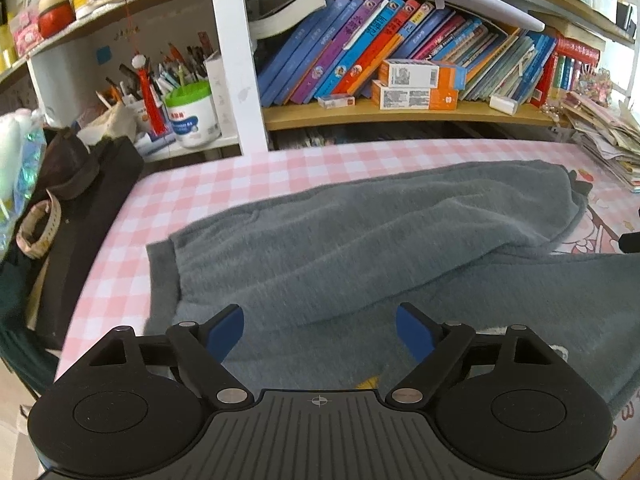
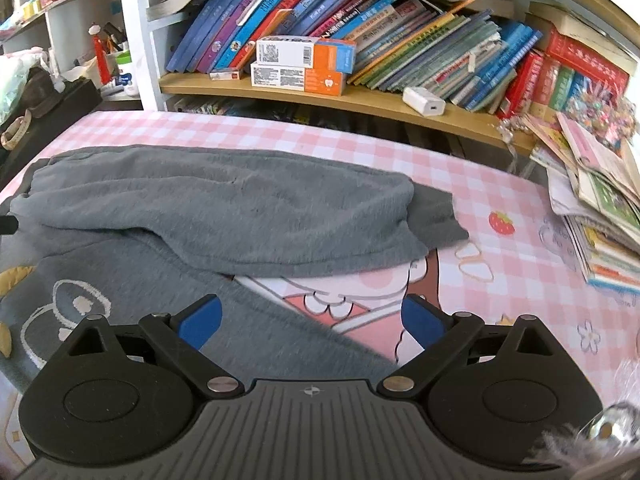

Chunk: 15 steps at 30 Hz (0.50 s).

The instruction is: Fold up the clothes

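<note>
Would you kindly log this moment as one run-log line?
task: fold clothes | grey garment: sleeves folded across, flat on checked cloth | left gripper: open, empty | right gripper: open, empty

Book spines (image 2: 280, 12), orange boxes (image 2: 304, 66), printing too small to read

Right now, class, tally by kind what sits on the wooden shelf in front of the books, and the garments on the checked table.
Orange-and-white boxes: 2
Small flat red-and-white box: 1
White charger: 1
Grey fleece garment: 1
Total: 5
</note>
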Each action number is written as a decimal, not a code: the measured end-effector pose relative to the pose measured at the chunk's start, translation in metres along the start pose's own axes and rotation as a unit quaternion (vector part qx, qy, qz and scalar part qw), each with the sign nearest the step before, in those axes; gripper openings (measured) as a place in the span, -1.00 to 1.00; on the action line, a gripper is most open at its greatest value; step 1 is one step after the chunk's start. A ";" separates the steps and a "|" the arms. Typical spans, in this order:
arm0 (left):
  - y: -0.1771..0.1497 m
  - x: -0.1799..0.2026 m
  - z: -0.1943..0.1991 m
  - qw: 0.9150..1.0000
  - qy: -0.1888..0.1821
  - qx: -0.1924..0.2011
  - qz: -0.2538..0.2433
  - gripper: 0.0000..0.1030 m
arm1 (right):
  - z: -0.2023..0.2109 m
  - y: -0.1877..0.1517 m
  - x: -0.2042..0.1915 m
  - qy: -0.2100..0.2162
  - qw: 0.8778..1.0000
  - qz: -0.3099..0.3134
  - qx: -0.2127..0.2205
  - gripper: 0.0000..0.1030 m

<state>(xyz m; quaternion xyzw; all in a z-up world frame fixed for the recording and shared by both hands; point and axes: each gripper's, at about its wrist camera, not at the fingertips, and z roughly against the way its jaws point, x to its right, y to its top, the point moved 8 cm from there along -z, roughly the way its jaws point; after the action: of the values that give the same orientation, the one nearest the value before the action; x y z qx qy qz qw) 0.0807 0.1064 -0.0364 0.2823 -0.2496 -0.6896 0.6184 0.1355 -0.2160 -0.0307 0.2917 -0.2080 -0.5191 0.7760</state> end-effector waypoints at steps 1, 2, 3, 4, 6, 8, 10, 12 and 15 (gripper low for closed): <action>0.003 -0.002 0.000 1.000 0.003 0.001 -0.004 0.72 | -0.002 0.004 0.002 0.003 1.000 0.004 0.001 0.88; 0.005 -0.004 0.000 1.000 0.006 0.003 -0.008 0.73 | -0.003 0.008 0.003 0.005 1.000 0.009 0.002 0.88; 0.008 -0.007 0.000 1.000 0.010 0.005 -0.012 0.74 | -0.005 0.012 0.005 0.008 1.000 0.014 0.003 0.88; 0.010 -0.010 0.000 1.000 0.013 0.007 -0.014 0.74 | -0.006 0.017 0.007 0.010 1.000 0.021 0.004 0.88; 0.015 -0.017 0.000 1.000 0.018 0.010 -0.015 0.75 | -0.009 0.027 0.011 0.015 0.999 0.035 0.006 0.88; 0.020 -0.024 -0.003 1.000 0.019 0.014 -0.018 0.75 | -0.013 0.037 0.018 0.019 0.999 0.049 0.009 0.88; 0.027 -0.031 -0.004 0.999 0.028 0.029 -0.031 0.75 | -0.018 0.047 0.025 0.024 0.998 0.061 0.012 0.88; 0.035 -0.036 -0.007 0.997 0.034 0.051 -0.052 0.75 | -0.026 0.056 0.034 0.026 0.997 0.070 0.011 0.88; 0.045 -0.042 -0.016 0.995 0.032 0.057 -0.072 0.75 | -0.040 0.068 0.050 0.028 0.997 0.075 0.004 0.88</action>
<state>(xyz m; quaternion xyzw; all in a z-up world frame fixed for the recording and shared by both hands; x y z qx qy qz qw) 0.1267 0.1437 -0.0132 0.3561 -0.2479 -0.7074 0.5580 0.2261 -0.2331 -0.0143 0.2930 -0.2099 -0.4499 0.8171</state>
